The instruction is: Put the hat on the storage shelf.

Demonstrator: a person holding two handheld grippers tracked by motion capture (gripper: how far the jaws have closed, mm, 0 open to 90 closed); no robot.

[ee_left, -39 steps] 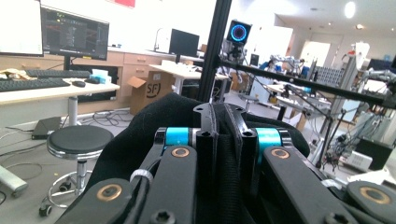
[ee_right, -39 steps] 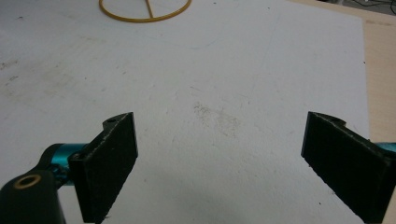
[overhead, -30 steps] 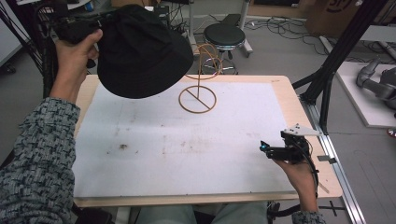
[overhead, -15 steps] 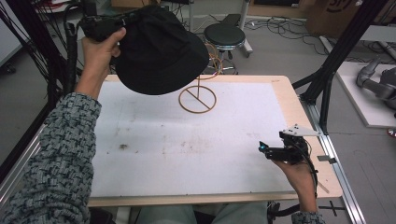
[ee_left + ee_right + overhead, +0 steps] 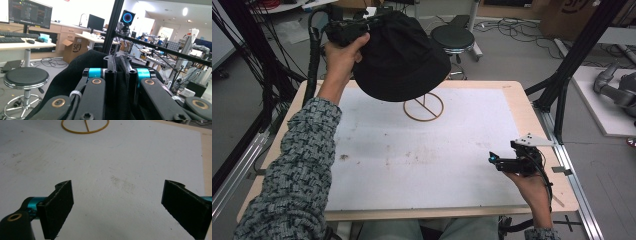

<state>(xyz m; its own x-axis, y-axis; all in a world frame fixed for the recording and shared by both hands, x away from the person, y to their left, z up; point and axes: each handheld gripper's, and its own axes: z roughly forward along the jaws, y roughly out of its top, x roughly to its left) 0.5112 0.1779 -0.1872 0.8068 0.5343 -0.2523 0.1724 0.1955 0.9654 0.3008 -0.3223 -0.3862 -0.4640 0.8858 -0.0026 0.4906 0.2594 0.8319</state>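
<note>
- Left gripper (image 5: 343,30) is clamped on the black hat's (image 5: 404,60) edge, upper centre of the high view, above the wooden stand (image 5: 423,106).
- Soft, light fabric; it droops, so a brim grip looks best.
- Right gripper (image 5: 507,162), lower right, gapes empty.

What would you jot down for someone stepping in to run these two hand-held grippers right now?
Left gripper: shut on the black hat, held up in the air above the far side of the table.
Right gripper: open, holding nothing, low over the white mat near the right edge.
Wooden ring stand: on the mat, just below the hat and partly covered by it.
Done: hat gripped and lifted.
Left: probably lower the hat onto the stand and let go.
</note>
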